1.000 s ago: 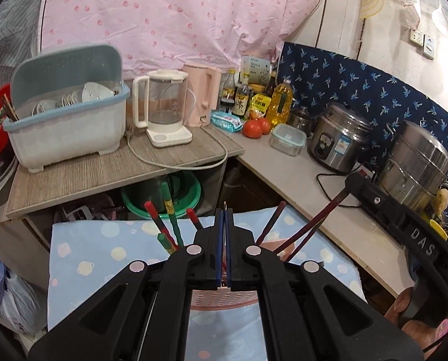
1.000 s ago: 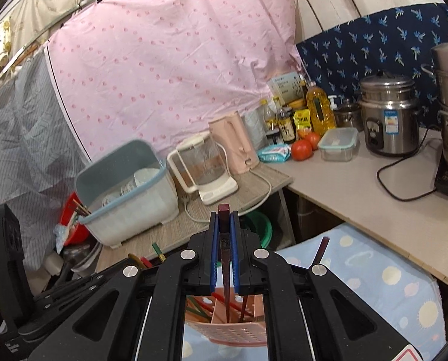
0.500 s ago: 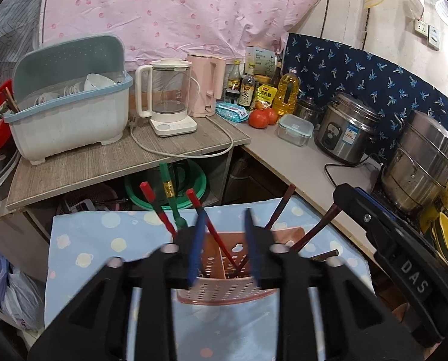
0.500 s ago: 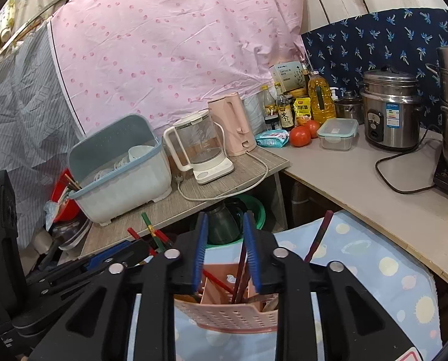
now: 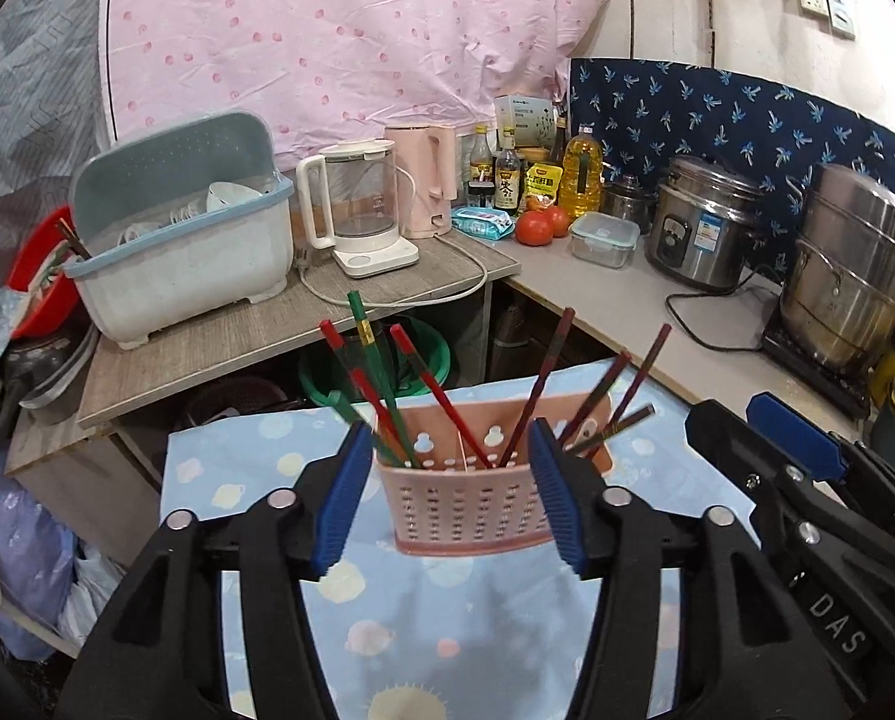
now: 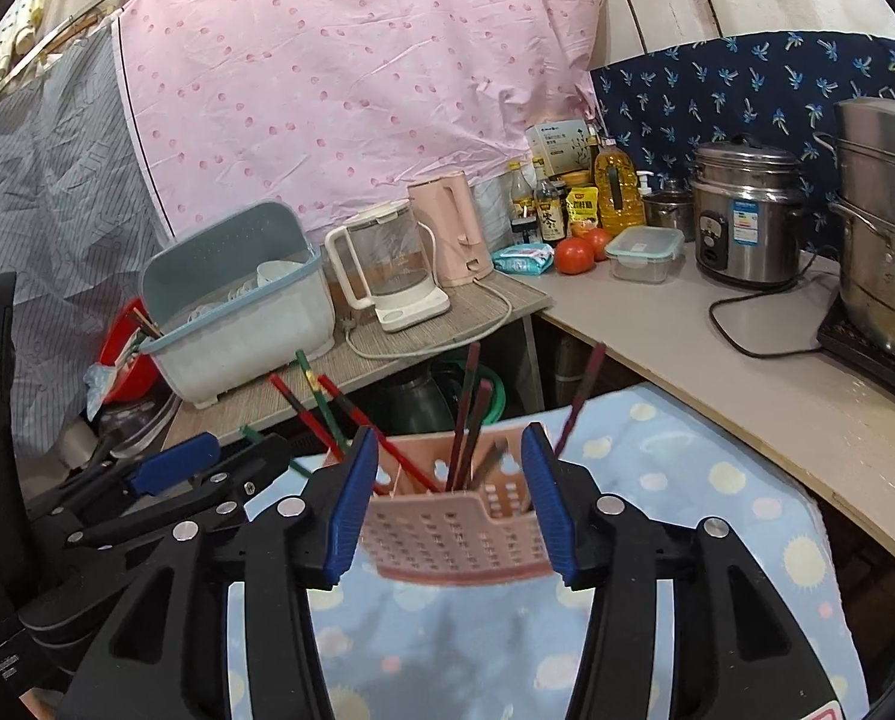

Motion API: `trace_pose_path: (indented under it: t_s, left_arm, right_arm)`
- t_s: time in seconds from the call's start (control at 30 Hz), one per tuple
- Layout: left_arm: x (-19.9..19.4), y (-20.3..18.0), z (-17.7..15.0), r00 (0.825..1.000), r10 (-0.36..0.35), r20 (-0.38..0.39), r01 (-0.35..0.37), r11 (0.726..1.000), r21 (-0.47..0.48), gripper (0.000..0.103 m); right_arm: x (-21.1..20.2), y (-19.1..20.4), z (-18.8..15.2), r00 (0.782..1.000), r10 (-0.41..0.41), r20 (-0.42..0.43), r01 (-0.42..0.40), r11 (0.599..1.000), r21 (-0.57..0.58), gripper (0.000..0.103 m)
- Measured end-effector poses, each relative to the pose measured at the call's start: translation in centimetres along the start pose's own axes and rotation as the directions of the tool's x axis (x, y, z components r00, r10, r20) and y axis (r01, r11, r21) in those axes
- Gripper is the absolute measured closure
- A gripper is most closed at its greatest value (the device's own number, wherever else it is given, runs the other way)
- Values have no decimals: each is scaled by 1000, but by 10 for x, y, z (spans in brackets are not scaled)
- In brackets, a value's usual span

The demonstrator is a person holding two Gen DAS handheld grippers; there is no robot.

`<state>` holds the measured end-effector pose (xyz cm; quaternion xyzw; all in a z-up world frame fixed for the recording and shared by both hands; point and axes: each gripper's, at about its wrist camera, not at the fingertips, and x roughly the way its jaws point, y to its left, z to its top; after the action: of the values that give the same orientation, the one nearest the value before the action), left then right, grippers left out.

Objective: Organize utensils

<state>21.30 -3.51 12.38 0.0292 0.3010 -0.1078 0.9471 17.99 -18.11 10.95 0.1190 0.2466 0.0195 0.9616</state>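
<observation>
A pink perforated utensil holder (image 5: pixel 465 510) stands on a light blue dotted cloth (image 5: pixel 447 630); it also shows in the right wrist view (image 6: pixel 453 534). Several chopsticks stand in it: red and green ones (image 5: pixel 363 384) lean left, dark red ones (image 5: pixel 603 390) lean right. My left gripper (image 5: pixel 450 501) is open and empty, its jaws to either side of the holder in the image. My right gripper (image 6: pixel 450 507) is open and empty too, framing the holder. Each gripper shows at the edge of the other's view.
Behind the cloth, a wooden shelf holds a dish rack (image 5: pixel 183 252), a glass kettle (image 5: pixel 363 210) and a pink kettle (image 5: pixel 423 180). The counter on the right has bottles, tomatoes (image 5: pixel 534 228), a food box, a rice cooker (image 5: pixel 705 228) and a steel pot (image 5: pixel 855 276).
Both grippers were shut and have opened wide. The right one let go of a dark red chopstick, which now stands in the holder. Both have drawn back slightly.
</observation>
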Motion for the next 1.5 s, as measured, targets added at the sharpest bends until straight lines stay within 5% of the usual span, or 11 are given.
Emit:
trace_pose_path:
  t_s: [0.23,0.8,1.5]
  left_arm:
    - [-24,-15,-29,999,38,-23,-37,998,45,47]
    - [-48,-21,-94,993,77,-87,-74,997,31,18]
    - [-55,-5,-128,982,128,-142,-128,992,5,9]
  right_arm:
    - [-31,-5,-33,998,-44,-36,44,999,-5,48]
    - [-77,-14,-86,988,-127,-88,124,991,-41,35]
    - [-84,-13,-119,978,-147,-146,137,988,-72,23]
